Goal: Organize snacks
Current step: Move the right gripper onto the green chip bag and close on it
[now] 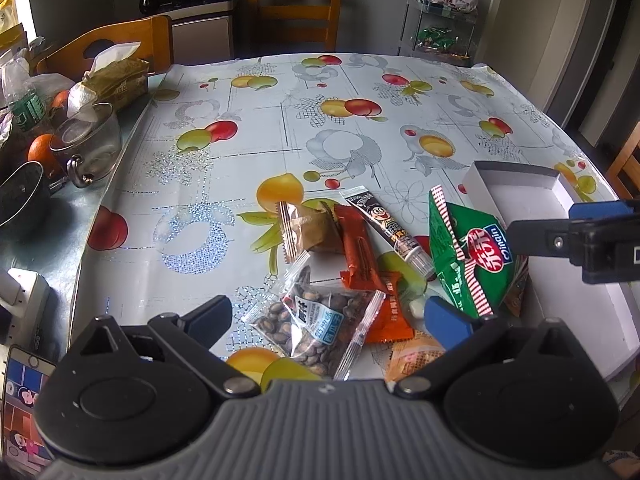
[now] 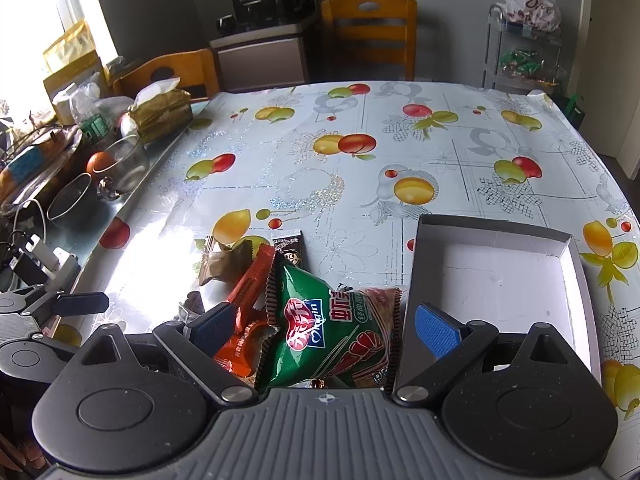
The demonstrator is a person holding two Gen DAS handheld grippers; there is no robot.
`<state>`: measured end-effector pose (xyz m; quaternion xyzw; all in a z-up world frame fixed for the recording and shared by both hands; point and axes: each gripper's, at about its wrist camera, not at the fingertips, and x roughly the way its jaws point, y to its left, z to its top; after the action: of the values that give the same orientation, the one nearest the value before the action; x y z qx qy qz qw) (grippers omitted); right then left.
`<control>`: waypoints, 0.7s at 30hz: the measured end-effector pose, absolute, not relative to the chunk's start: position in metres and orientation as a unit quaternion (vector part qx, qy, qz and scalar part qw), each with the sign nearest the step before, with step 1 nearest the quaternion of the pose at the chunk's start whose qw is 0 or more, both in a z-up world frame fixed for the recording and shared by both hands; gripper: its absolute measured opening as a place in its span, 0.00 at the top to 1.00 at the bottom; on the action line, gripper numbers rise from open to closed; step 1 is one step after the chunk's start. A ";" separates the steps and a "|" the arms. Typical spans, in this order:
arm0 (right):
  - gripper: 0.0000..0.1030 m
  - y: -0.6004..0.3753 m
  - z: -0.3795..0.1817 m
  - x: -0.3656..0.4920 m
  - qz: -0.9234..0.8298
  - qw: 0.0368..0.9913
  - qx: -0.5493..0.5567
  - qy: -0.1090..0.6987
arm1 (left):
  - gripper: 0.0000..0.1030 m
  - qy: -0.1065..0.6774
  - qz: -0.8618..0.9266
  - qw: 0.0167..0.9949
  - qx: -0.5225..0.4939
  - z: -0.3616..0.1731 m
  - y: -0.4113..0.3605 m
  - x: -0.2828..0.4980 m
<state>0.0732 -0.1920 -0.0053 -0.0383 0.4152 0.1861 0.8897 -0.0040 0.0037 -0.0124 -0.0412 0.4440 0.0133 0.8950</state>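
- My left gripper (image 1: 328, 316) has its jaws spread wide, nothing clamped; the clear seed packet (image 1: 316, 328) lies right between them on the table, touched by neither pad as far as I can see.
- Just past the right-hand jaw of that gripper sits an orange wrapper (image 1: 390, 320), partly under the seed packet's edge, with a paler packet (image 1: 416, 356) nearer me — its print is too blurred to read.
- My right gripper (image 2: 324, 326) is also wide open, gripping nothing. The green shrimp-chip bag (image 2: 320, 328) lies between its jaws, leaning against the wall of the white box (image 2: 576, 280).
- That box's near left corner lies under the right-hand jaw of the right gripper; the box is open-topped and its floor is bare.
- Inside the left-hand jaw of the right gripper, a red-orange bar (image 2: 248, 292) pokes out from under the green bag.
- Further ahead of the jaws: a brown wrapped snack (image 2: 224, 264) and a dark stick packet with a cartoon face (image 2: 290, 250), side by side — both at the far end of the pile.
- Beyond everything, the fruit-print tablecloth (image 2: 360, 184) runs to the far edge, where a wooden chair (image 2: 368, 36) stands.
- Well off to the left of both grippers, a glass mug (image 1: 88, 148) and an orange (image 1: 42, 150) sit at the table's side.
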 end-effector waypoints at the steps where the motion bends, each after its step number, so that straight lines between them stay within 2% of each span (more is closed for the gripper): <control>1: 0.05 -0.191 -0.005 0.073 0.187 0.890 -0.039 0.415 | 0.00 0.444 0.013 0.895 -0.042 -0.012 0.004 -0.004; 21: 0.05 -0.190 -0.006 0.070 0.182 0.889 -0.047 0.418 | 0.00 0.441 0.004 0.896 -0.047 -0.014 0.002 -0.006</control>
<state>0.0705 -0.1903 -0.0061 -0.0469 0.4176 0.1824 0.8889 -0.0055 0.0016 -0.0136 -0.0472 0.4406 0.0045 0.8965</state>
